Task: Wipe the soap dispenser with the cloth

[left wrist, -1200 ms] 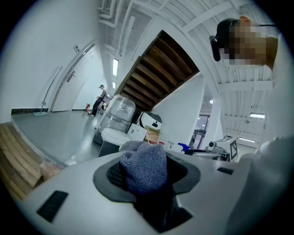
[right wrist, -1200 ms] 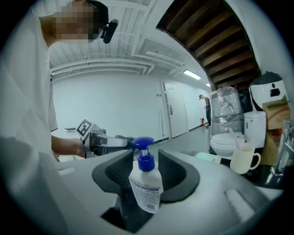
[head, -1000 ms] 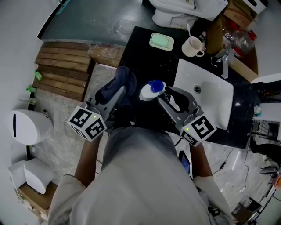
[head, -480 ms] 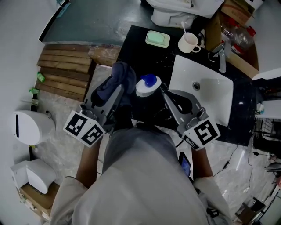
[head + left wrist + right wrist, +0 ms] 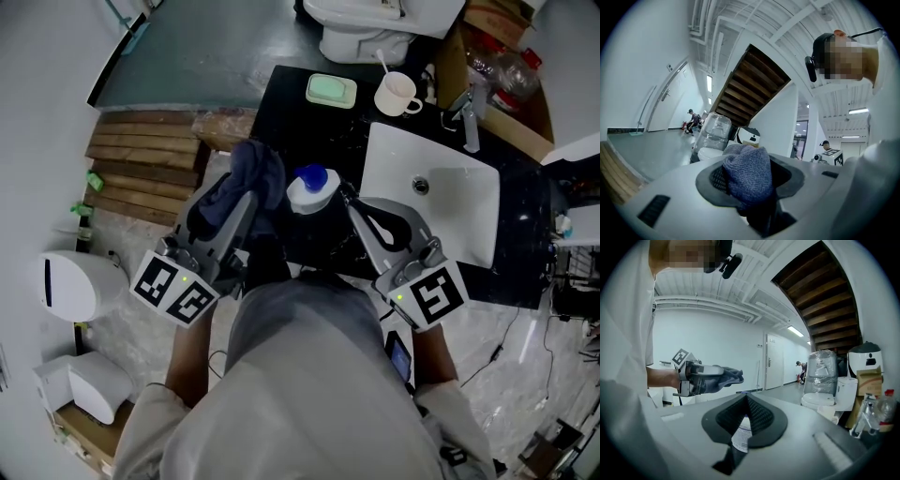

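Note:
In the head view my right gripper (image 5: 342, 200) is shut on the soap dispenser (image 5: 309, 190), a white bottle with a blue pump top, held above the black counter (image 5: 291, 80). In the right gripper view the bottle's label (image 5: 740, 436) shows between the closed pads. My left gripper (image 5: 251, 199) is shut on a bunched dark blue cloth (image 5: 250, 173). The cloth sits just left of the dispenser, close to it or touching. The cloth (image 5: 747, 173) fills the jaws in the left gripper view. The left gripper with the cloth (image 5: 725, 376) also shows in the right gripper view.
A white sink (image 5: 469, 211) with a faucet (image 5: 466, 122) is set in the counter's right part. A mug (image 5: 396, 94) and a green soap dish (image 5: 331, 90) stand at its back. Wooden slats (image 5: 141, 155) lie on the floor at left, near a white bin (image 5: 70, 286).
The right gripper's jaws closed on the dispenser, which now sits nearer the cloth. Both grippers have risen a little, and the left one has shifted slightly.

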`<state>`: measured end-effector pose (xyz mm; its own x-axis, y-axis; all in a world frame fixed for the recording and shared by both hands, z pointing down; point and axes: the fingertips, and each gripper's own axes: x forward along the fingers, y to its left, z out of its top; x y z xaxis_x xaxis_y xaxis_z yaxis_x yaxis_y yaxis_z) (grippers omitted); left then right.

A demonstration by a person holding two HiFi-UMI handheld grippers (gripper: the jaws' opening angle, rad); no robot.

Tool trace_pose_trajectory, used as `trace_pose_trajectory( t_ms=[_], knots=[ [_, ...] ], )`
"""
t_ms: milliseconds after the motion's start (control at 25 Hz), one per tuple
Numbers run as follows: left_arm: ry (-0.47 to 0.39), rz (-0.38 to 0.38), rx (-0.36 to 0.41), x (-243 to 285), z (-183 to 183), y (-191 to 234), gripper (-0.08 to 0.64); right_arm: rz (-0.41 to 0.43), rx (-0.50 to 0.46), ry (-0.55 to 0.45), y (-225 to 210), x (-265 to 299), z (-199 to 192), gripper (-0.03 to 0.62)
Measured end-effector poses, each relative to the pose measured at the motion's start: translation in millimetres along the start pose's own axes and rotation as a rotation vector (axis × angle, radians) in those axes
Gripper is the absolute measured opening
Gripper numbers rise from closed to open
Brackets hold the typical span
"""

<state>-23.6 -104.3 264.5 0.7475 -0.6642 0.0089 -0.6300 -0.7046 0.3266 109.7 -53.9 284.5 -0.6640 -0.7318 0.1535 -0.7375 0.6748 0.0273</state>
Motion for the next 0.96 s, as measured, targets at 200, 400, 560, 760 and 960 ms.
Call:
trace_pose_trajectory(
  t_ms=[200, 400, 560, 760, 960],
  knots=[
    [-0.013, -0.016, 0.026, 2, 11, -3, 0.156, -0.018, 0.013, -0.019, -4, 0, 8, -0.002],
    [-0.022, -0.031, 0.041, 5, 16, -1, 0.156, -0.026, 0.009, -0.023, -8, 1, 10, -0.002],
    [-0.043, -0.055, 0.018, 8, 22, -1, 0.156, -0.012, 0.023, -0.021, -5, 3, 11, -0.002],
    [-0.045, -0.086, -0.013, 14, 23, -1, 0.156, -0.008, 0.024, -0.018, -6, 5, 14, -0.002],
    [-0.042, -0.093, -0.010, 18, 24, 2, 0.156, -0.008, 0.020, -0.016, -7, 5, 17, -0.002]
  ],
)
